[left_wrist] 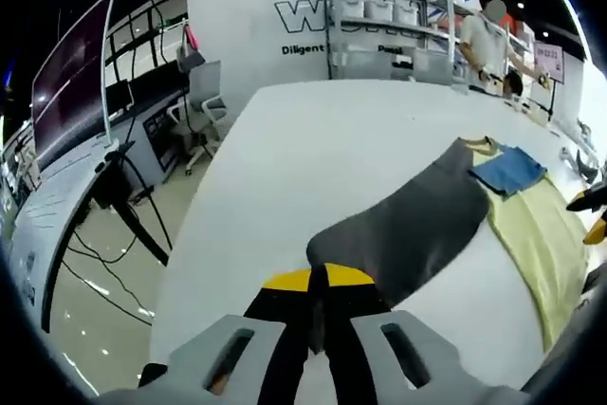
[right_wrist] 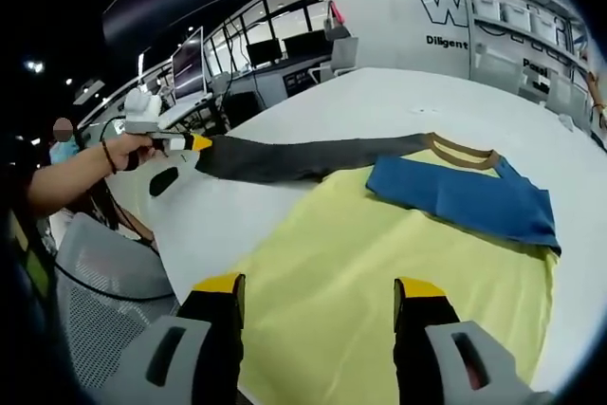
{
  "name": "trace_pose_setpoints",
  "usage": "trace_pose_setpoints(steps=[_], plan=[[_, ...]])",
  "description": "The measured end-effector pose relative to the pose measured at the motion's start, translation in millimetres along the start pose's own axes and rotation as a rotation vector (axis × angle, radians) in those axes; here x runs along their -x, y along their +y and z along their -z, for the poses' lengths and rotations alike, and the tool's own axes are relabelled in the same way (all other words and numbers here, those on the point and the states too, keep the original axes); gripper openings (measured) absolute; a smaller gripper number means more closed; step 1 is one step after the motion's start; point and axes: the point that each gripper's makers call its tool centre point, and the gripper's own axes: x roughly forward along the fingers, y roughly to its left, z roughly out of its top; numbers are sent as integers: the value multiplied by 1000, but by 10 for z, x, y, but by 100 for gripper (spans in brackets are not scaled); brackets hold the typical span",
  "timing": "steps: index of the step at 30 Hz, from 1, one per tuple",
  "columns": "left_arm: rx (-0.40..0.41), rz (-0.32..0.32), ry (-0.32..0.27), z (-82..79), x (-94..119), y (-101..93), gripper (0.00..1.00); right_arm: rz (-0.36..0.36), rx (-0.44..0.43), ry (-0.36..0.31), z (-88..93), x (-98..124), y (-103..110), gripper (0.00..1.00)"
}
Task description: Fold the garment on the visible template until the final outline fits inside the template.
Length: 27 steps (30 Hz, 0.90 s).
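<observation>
My left gripper (left_wrist: pixel 318 282) clamps the grey sleeve (left_wrist: pixel 417 220); my right gripper (right_wrist: pixel 318 293) hangs open, lower frame. I should carry the sleeve flat across the yellow shirt (right_wrist: pixel 379 272)

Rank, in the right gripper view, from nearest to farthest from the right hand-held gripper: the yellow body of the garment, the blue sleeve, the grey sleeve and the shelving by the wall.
1. Yellow body of the garment: directly between and beyond the open right hand-held gripper.
2. Blue sleeve: folded across the yellow, to the right.
3. Grey sleeve: stretched away left, its end pinched by the left hand-held gripper.
4. Shelving: against the far wall, upper right.
</observation>
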Motion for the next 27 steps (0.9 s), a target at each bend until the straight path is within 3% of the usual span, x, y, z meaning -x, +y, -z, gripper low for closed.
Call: trace_pose_setpoints(steps=[8,12,15,22,24,27], plan=[[36,-26,-11,-121,-99,129,4,1,10,4,-7,-2,-6,62],[50,-28,-15,-173,-99,112,4,6,5,-3,-26,7,-17,62],[75,-40,-36,-235,-65,118,4,5,-1,-62,-132,30,-3,67],[134,-22,-58,-401,-3,40,4,6,15,-69,-148,48,0,69],[192,-7,-97,-507,20,-4,4,15,17,-61,-123,49,-11,70],[229,2,-110,-580,50,-19,4,18,10,-63,-115,55,-19,70]])
